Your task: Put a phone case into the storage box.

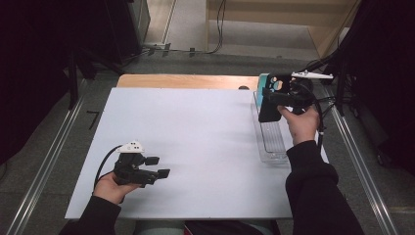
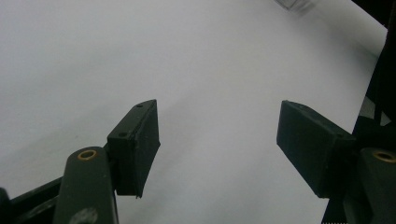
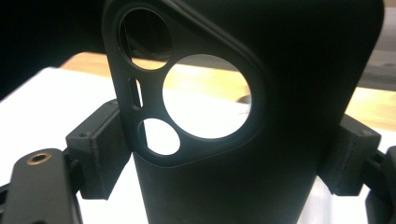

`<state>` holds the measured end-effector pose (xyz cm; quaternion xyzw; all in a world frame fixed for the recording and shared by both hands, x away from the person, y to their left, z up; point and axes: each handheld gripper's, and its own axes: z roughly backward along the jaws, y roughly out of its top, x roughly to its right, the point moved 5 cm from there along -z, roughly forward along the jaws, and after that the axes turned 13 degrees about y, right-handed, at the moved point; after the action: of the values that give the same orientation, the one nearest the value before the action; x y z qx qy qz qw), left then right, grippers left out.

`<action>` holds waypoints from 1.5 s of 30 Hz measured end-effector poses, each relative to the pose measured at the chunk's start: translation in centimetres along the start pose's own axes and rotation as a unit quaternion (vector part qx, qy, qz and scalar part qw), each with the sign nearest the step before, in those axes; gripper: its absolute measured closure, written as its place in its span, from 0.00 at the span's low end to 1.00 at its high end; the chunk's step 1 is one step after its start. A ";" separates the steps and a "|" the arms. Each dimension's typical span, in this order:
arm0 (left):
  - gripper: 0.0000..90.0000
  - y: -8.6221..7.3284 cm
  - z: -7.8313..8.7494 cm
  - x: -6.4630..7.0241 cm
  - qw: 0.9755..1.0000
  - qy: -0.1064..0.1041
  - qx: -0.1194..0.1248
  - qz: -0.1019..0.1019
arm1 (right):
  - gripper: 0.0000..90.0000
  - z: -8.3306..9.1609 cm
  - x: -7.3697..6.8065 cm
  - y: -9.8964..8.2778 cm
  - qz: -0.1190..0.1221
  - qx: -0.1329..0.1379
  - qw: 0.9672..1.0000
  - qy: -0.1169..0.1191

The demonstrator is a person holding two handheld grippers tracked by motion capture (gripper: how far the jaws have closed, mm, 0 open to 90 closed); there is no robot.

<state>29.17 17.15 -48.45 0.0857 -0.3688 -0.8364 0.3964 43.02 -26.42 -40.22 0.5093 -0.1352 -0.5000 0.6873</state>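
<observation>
A black phone case (image 3: 261, 140) is clamped between the jaws of the right hand-held gripper (image 1: 274, 100), held above a clear tray (image 1: 272, 142) at the bench's (image 1: 195, 137) right edge. The left hand-held gripper (image 2: 217, 140) is spread wide over bare bench, with nothing gripped.

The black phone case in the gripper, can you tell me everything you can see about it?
The black phone case looks like matte, smooth plastic or rubber. Near its top is a raised camera section with cut-out holes: one big round hole, two smaller round ones and a thin slot, and you can see the table through them. The right gripper holds it upright, with one jaw pressing on each long side edge. It is lifted in the air above the clear tray at the right side of the white table.
</observation>
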 end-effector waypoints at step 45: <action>0.34 0.1 -0.5 -0.1 1.000 -0.003 -0.006 -0.003 | 0.00 -7.4 6.5 -1.7 -0.056 -0.065 0.995 -0.048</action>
<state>29.49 16.87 -48.75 0.0821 -0.3652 -0.8400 0.3928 50.19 -27.55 -47.00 0.4458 -0.1067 -0.5689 0.6828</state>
